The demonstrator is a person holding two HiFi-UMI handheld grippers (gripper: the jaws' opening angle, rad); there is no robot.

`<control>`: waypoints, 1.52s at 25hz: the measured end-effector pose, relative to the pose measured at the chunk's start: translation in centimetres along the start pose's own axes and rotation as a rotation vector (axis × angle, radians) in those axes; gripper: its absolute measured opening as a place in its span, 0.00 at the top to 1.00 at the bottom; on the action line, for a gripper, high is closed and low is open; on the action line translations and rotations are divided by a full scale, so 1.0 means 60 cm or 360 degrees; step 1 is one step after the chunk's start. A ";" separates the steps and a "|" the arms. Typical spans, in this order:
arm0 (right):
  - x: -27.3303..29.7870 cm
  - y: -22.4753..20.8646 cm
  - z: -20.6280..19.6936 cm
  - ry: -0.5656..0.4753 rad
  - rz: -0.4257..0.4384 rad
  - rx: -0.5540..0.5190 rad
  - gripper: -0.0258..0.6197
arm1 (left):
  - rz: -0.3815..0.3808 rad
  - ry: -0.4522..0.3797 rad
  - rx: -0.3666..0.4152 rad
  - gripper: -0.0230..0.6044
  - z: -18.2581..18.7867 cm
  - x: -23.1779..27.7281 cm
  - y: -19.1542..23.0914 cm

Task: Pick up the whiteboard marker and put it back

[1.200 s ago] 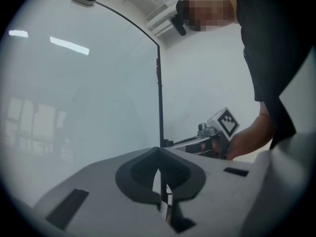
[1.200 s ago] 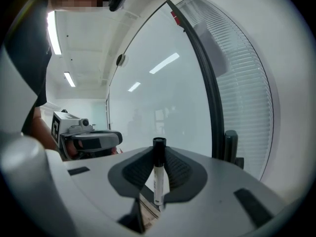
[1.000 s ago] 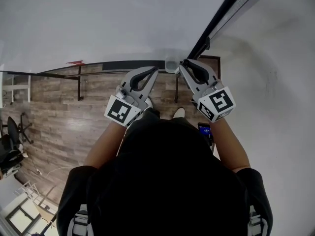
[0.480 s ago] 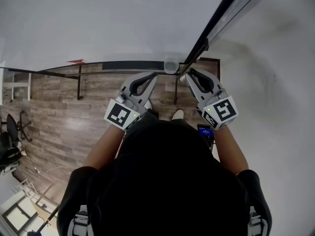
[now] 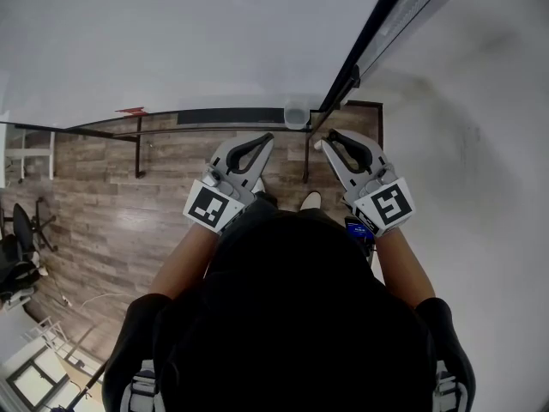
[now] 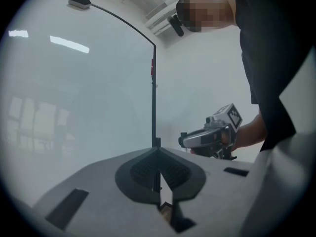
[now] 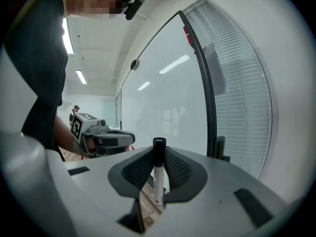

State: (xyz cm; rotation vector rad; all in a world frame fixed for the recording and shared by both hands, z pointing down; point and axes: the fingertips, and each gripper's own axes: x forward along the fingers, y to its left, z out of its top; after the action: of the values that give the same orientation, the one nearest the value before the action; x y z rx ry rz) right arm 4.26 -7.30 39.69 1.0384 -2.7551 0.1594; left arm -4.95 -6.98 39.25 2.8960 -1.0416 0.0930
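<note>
A whiteboard marker (image 7: 158, 179) with a white body and a black cap stands upright between the pads of my right gripper (image 7: 159, 153), which is shut on it. In the head view the right gripper (image 5: 330, 138) is held out in front of the person, just below the whiteboard's (image 5: 171, 41) black frame post (image 5: 360, 50). My left gripper (image 5: 267, 138) is beside it at the left. Its jaws (image 6: 158, 154) meet at the tips with nothing between them. Each gripper view shows the other gripper: the left gripper (image 7: 106, 138) and the right gripper (image 6: 207, 138).
A dark tray strip (image 5: 232, 116) runs along the whiteboard's lower edge, with a small grey cup-like holder (image 5: 296, 114) at its right end. Window blinds (image 7: 237, 83) hang to the right of the frame. Below are a wooden floor (image 5: 111, 213) and office chairs (image 5: 21, 230) at far left.
The right gripper, still shut on the marker, has drawn back from the frame post toward the person and a little to the right. The left gripper has hardly shifted.
</note>
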 end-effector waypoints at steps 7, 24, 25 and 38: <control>-0.003 0.008 0.000 -0.0004 0.0012 0.0006 0.86 | -0.0011 -0.0003 -0.0007 0.96 0.003 0.002 -0.005; -0.002 0.006 0.002 -0.0008 0.0033 0.0007 0.86 | -0.0011 -0.0018 0.0011 0.96 0.013 0.009 -0.003; -0.002 0.005 0.003 -0.0010 0.0032 0.0006 0.86 | -0.0011 -0.0017 0.0011 0.96 0.011 0.009 -0.004; 0.003 0.007 0.016 -0.0025 0.0035 -0.0031 0.86 | -0.0009 0.0000 0.0018 0.96 0.004 0.011 0.000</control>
State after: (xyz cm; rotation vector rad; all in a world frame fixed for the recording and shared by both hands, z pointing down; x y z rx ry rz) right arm 3.75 -7.25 38.80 1.0089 -2.7772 0.1274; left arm -4.44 -7.39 39.04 2.9091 -1.0359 0.0991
